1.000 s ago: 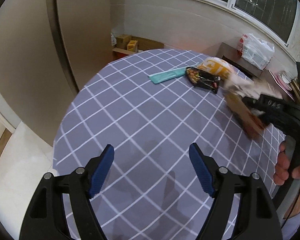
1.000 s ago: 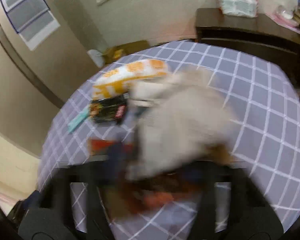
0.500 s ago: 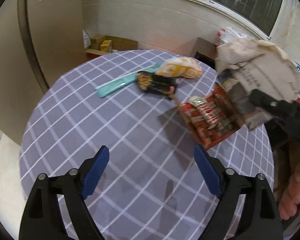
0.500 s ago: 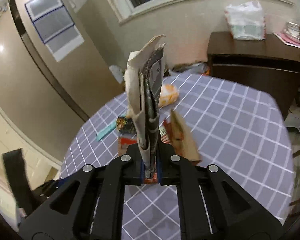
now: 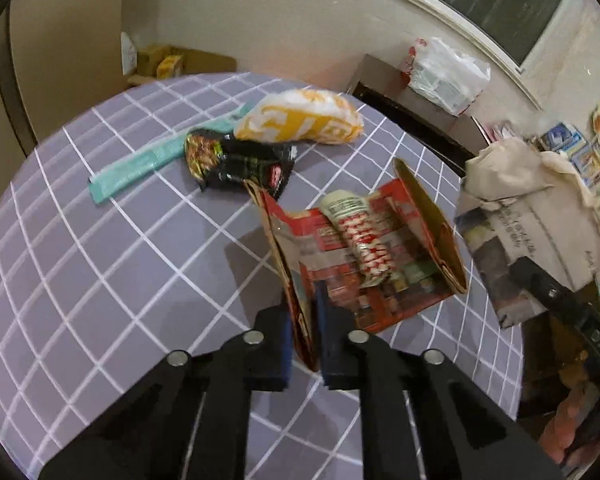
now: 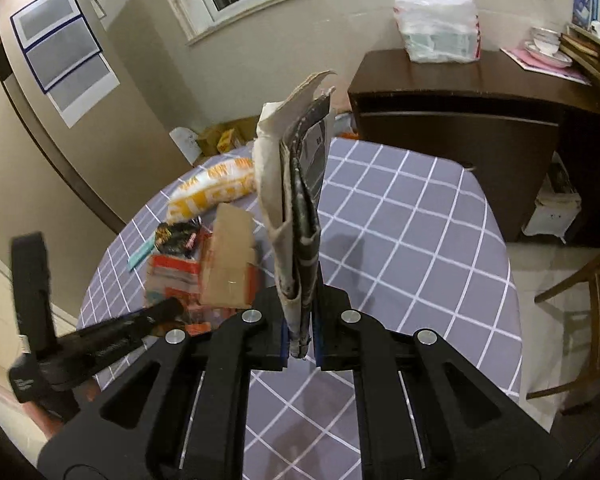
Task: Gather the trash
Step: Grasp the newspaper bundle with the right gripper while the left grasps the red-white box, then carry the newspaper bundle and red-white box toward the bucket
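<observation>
Now the left gripper (image 5: 304, 344) has just clamped its jaws onto one flap of the red carton (image 5: 364, 264), which lies on the table (image 5: 100, 280) just in front of the black wrapper (image 5: 236, 160). The right gripper (image 6: 302, 340) pinches folded paper (image 6: 296, 216) upright, above the table.

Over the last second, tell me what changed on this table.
The left tongs moved in and have just been closing on the flattened red carton's flap. The right tongs, shut on the folded newspaper, lifted it. Yellow bag, black wrapper and teal packet stayed.
</observation>
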The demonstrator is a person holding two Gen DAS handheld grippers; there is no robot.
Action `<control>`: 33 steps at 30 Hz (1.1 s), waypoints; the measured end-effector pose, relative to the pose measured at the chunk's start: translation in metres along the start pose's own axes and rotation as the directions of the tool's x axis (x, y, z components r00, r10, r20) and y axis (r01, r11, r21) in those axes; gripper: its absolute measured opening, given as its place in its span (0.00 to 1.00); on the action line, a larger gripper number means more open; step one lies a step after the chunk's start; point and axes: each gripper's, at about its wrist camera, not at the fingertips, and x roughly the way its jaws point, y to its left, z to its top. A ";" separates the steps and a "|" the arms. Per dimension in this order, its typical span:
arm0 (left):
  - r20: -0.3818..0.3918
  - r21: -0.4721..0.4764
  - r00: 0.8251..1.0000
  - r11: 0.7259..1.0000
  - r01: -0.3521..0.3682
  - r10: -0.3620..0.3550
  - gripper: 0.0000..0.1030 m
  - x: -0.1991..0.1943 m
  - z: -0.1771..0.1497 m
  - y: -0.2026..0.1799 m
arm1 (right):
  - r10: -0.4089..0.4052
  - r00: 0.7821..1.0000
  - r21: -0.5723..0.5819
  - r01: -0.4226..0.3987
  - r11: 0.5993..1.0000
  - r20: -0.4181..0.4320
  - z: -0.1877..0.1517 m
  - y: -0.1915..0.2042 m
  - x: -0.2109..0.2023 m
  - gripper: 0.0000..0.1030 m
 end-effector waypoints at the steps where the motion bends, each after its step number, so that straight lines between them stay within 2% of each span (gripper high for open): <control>1: 0.022 0.011 0.999 1.000 -0.024 0.024 0.07 -0.006 0.000 -0.001 | -0.005 1.000 -0.005 0.005 1.000 -0.001 -0.001 0.000 0.001 0.08; 4: 0.079 0.047 0.993 0.995 -0.089 0.085 0.05 -0.026 0.000 -0.004 | -0.009 1.000 -0.015 0.009 1.000 0.002 -0.002 0.004 -0.001 0.08; 6: 0.132 0.083 0.977 0.980 -0.180 0.169 0.04 -0.043 0.000 -0.007 | 0.002 1.000 -0.024 -0.002 1.000 0.005 -0.003 0.009 -0.003 0.08; 8: 0.170 0.099 0.961 0.967 -0.236 0.218 0.04 -0.058 0.000 -0.006 | 0.003 1.000 -0.049 -0.003 0.999 0.014 -0.005 0.016 -0.006 0.08; 12: 0.219 0.096 0.934 0.946 -0.308 0.282 0.04 -0.084 0.001 0.001 | 0.032 0.999 -0.078 -0.030 0.996 0.017 -0.008 0.031 -0.012 0.08; 14: 0.253 0.089 0.904 0.922 -0.377 0.345 0.04 -0.096 0.001 0.004 | 0.040 0.999 -0.099 -0.038 0.994 0.019 -0.011 0.040 -0.015 0.08; 18: 0.295 0.082 0.866 0.892 -0.444 0.404 0.04 -0.120 -0.002 0.011 | 0.061 0.998 -0.133 -0.058 0.989 0.019 -0.015 0.058 -0.021 0.08; 19: 0.304 0.079 0.852 0.880 -0.468 0.426 0.04 -0.125 -0.002 0.013 | 0.068 0.997 -0.144 -0.065 0.987 0.018 -0.017 0.064 -0.023 0.08; 21: 0.336 0.069 0.810 0.845 -0.531 0.481 0.04 -0.137 -0.006 0.015 | 0.080 0.997 -0.166 -0.076 0.983 0.018 -0.021 0.073 -0.025 0.08; 23: 0.361 0.069 0.791 0.832 -0.550 0.493 0.04 -0.149 -0.013 0.017 | 0.092 0.996 -0.187 -0.089 0.978 0.011 -0.025 0.081 -0.027 0.08; 26: 0.360 0.060 0.790 0.833 -0.551 0.496 0.04 -0.160 -0.026 0.025 | 0.102 0.995 -0.222 -0.104 0.969 -0.022 -0.035 0.093 -0.022 0.08; 31: 0.322 0.045 0.814 0.851 -0.524 0.484 0.04 -0.165 -0.054 0.045 | 0.125 0.981 -0.247 -0.158 0.956 -0.146 -0.059 0.106 -0.001 0.08; 33: 0.310 0.029 0.814 0.851 -0.525 0.491 0.04 -0.164 -0.063 0.052 | 0.107 0.978 -0.253 -0.151 0.956 -0.179 -0.067 0.110 0.007 0.09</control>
